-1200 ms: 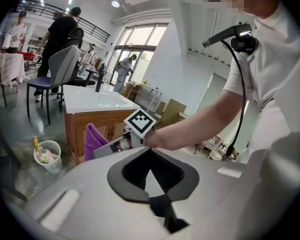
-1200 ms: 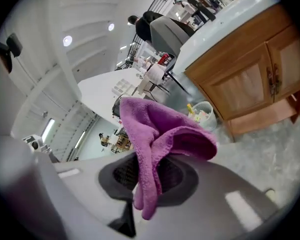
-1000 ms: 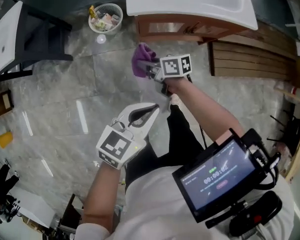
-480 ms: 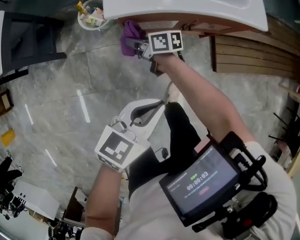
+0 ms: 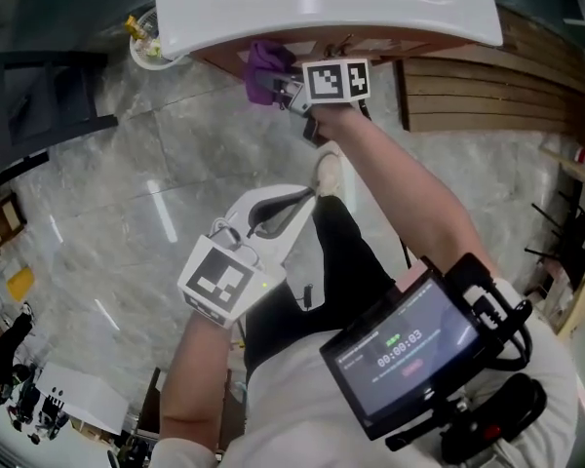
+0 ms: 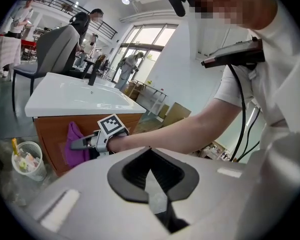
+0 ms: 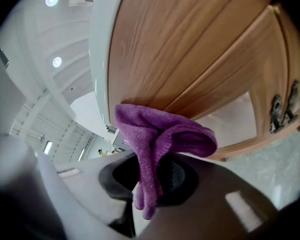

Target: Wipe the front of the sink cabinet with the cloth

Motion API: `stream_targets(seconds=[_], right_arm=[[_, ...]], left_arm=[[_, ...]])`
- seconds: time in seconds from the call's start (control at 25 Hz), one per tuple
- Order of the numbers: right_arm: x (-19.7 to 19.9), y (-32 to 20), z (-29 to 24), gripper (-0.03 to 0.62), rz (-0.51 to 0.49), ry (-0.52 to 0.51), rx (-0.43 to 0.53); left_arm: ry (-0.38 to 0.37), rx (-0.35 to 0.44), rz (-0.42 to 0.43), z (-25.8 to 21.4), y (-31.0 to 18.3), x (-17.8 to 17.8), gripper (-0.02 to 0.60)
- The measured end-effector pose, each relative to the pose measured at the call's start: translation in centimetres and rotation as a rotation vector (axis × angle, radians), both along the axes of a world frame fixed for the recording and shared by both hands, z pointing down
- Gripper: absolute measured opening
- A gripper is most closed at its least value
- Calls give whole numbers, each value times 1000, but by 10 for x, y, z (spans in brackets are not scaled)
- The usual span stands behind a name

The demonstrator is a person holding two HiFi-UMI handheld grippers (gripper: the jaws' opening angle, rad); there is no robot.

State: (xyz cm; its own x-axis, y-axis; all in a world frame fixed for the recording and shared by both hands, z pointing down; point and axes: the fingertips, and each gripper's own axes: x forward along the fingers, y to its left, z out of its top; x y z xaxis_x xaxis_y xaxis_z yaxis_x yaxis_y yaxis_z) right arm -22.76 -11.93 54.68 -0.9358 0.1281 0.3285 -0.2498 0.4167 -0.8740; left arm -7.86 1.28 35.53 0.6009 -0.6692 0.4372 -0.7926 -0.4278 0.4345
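Observation:
A purple cloth [image 5: 265, 66] is bunched in my right gripper [image 5: 276, 90], which is shut on it. The cloth [image 7: 162, 136] lies up against the wooden front of the sink cabinet [image 7: 190, 49], just under the white sink top [image 5: 322, 8]. In the left gripper view the cloth [image 6: 74, 145] sits by the cabinet's [image 6: 47, 134] left corner. My left gripper [image 5: 291, 203] hangs back near the person's legs, well away from the cabinet, with its jaws together and nothing in them.
A small white basket [image 5: 144, 45] of rubbish stands on the marble floor left of the cabinet. Wooden slats [image 5: 487, 100] lie to the right. A dark chair [image 5: 39, 96] is at far left. The person's shoe [image 5: 327, 172] is below the cabinet.
My right gripper has carried the cloth forward to the cabinet front under the sink's rim. The view has closed in on the sink. The left gripper has stayed put.

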Motion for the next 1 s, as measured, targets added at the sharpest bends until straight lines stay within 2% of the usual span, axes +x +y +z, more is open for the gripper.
stream_targets(seconds=[0.2,0.36,0.64,1.0], right_arm=[[38,-28,-3,60,31,7,19],[83,-51,-9,60,48,8,32],[113,-74,-3,60,65,37,63],[201,-128,4,60,102,59,82]], left_arm=[[1,-8,47,0,-16,25,3],[-1,-12,74,-2,-32,59,3],[5,-13,115,0,-45,61,3],[7,-25,178,7,-85,116,2]])
